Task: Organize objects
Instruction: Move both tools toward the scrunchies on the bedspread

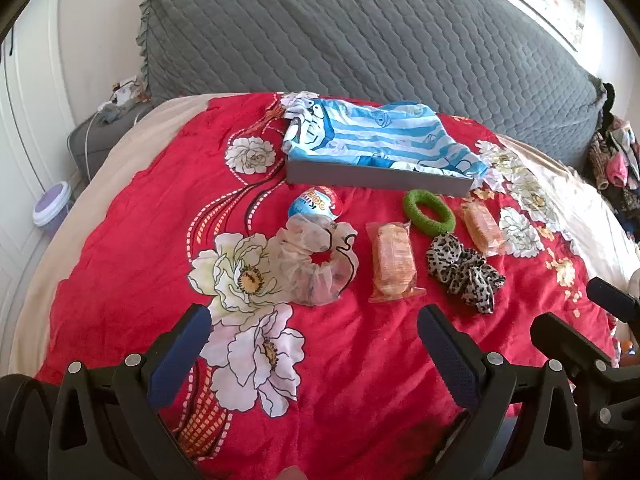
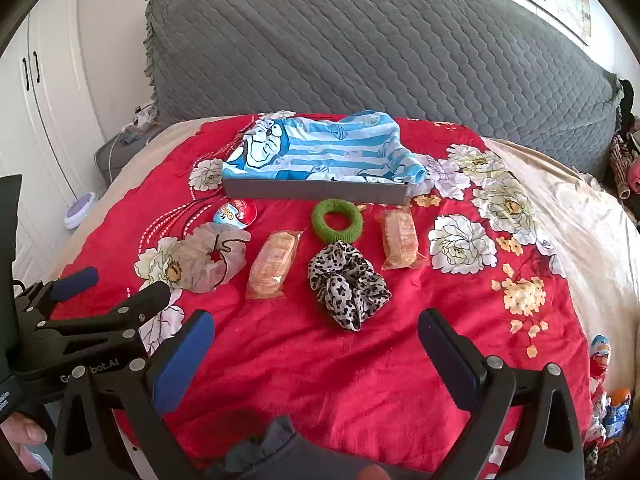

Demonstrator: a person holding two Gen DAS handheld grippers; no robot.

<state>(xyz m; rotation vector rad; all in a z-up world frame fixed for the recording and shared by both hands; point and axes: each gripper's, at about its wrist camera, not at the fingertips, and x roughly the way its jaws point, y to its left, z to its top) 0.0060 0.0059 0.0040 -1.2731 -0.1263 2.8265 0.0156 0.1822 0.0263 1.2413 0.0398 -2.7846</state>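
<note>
On the red floral bedspread lie a sheer beige scrunchie [image 1: 316,264] [image 2: 212,258], a Kinder egg [image 1: 316,204] [image 2: 236,213], two wrapped snack packs [image 1: 394,264] [image 1: 482,228] [image 2: 274,264] [image 2: 400,245], a green ring scrunchie [image 1: 428,212] [image 2: 337,220] and a leopard scrunchie [image 1: 464,272] [image 2: 348,284]. Behind them stands a grey tray [image 1: 376,178] [image 2: 316,191] holding blue striped cloth [image 1: 372,136] [image 2: 320,148]. My left gripper [image 1: 314,332] is open and empty, short of the items. My right gripper [image 2: 316,334] is open and empty, just short of the leopard scrunchie.
A grey quilted headboard [image 1: 360,32] rises behind the bed. The left gripper shows at the left of the right wrist view [image 2: 116,288]. Another Kinder egg [image 2: 600,354] lies at the bed's right edge. Clothes are piled at the far right [image 1: 616,160]. A lavender tub [image 1: 52,208] sits on the floor at left.
</note>
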